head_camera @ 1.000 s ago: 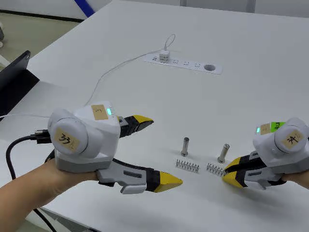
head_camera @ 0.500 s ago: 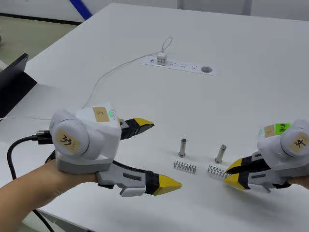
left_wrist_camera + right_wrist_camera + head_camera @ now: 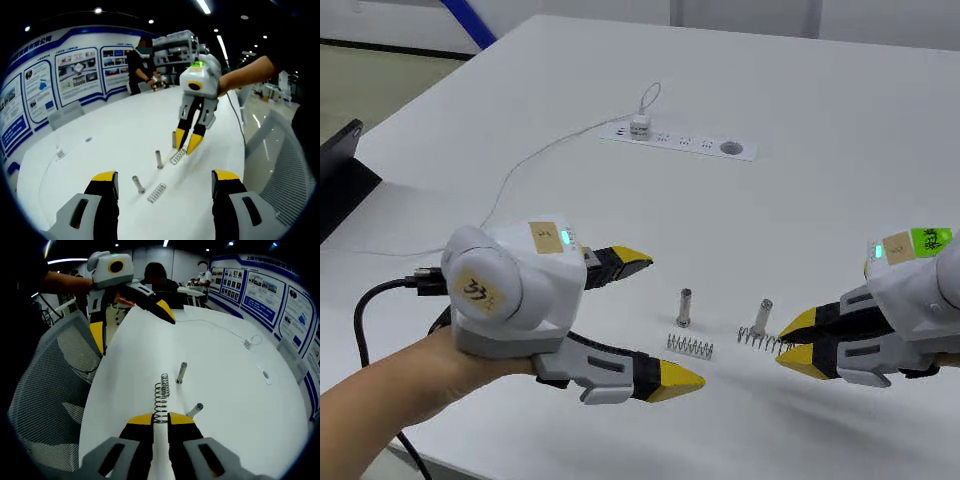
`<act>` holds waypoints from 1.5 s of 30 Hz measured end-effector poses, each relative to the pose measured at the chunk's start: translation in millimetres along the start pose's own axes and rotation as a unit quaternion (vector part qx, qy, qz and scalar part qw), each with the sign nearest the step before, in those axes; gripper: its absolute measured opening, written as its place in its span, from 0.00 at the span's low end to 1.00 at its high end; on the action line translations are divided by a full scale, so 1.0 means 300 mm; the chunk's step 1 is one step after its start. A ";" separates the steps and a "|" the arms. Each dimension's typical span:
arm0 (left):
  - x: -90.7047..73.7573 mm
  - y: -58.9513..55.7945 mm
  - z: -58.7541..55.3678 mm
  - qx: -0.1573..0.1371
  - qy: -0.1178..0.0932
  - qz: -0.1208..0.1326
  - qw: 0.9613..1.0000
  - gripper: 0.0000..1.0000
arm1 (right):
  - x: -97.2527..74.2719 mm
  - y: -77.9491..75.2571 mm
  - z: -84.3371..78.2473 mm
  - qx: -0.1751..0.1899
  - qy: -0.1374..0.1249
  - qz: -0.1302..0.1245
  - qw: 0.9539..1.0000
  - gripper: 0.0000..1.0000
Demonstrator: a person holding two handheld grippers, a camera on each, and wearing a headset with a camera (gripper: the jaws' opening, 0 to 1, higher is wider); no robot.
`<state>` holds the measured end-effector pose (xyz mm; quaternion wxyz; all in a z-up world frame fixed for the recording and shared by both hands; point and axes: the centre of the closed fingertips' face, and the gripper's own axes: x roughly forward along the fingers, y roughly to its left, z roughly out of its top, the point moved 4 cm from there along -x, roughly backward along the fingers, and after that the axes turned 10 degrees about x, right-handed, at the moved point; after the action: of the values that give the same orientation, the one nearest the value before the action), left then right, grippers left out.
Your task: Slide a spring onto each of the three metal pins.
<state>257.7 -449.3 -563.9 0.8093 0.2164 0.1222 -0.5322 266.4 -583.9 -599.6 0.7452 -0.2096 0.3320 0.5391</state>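
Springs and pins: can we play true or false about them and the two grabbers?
1. The right gripper pinches one end of a spring. True.
2. The left gripper is squeezed shut. False: its jaws are wide open and hold nothing.
3. One spring is already on a pin. False: the near pin and the far pin are both bare, and the other spring lies flat on the table.
4. Both pins in the head view stand upright. True.
5. The power strip lies between the two pins. False: it lies far behind them.
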 end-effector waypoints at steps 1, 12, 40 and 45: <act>0.007 -0.003 0.003 0.000 -0.001 -0.002 1.000 0.77 | -0.006 0.007 0.011 -0.006 -0.002 0.001 1.000 0.10; 0.043 -0.040 0.037 0.020 -0.018 -0.027 0.999 0.65 | -0.043 0.060 0.067 -0.050 -0.005 0.011 0.999 0.10; 0.071 -0.088 0.042 0.024 -0.018 -0.068 0.997 0.20 | -0.037 0.131 0.134 -0.112 -0.001 0.032 0.993 0.10; 0.072 -0.100 0.047 0.023 -0.018 -0.078 0.997 0.13 | -0.040 0.129 0.136 -0.112 -0.003 0.031 0.993 0.10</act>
<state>238.5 -483.6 -567.3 0.7621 0.2149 0.1123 -0.6004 238.4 -551.5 -561.0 0.7013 -0.2793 0.2735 0.5961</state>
